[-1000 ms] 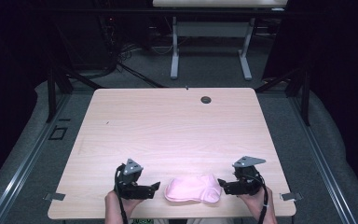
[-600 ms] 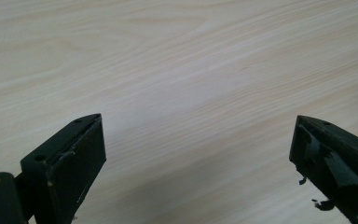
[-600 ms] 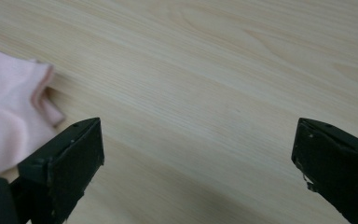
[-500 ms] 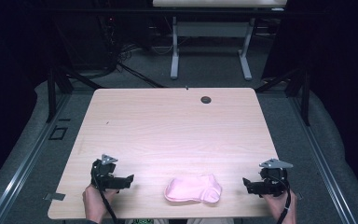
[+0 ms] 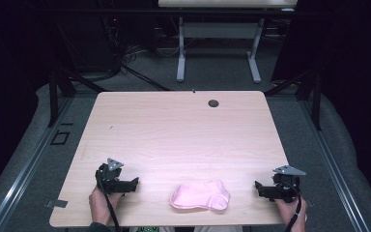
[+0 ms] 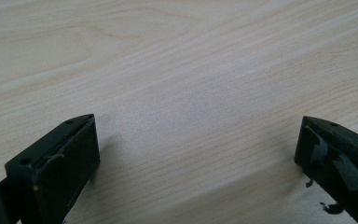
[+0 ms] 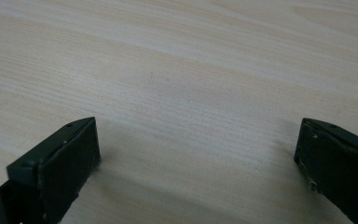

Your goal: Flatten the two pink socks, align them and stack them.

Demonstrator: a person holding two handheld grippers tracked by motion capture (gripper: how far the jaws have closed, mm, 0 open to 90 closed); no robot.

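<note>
The wooden table [image 5: 183,130] spreads out ahead of me, pale and grained, with a small dark grommet [image 5: 213,103] near its far edge. From above, the pink cloth [image 5: 201,195] lies bunched at the near edge, midway between my two hands and touching neither. My left gripper [image 5: 136,182] rests on the table well to the left of the cloth, and my right gripper [image 5: 257,185] sits well to its right by the table's corner, both pointing inward toward it. The high view gives that layout; the two gripper views give the jaws up close. In the left gripper view and in the right gripper view alike, my jaws have just been opening and stand wide apart, with bare wood grain between them and nothing held.
</note>
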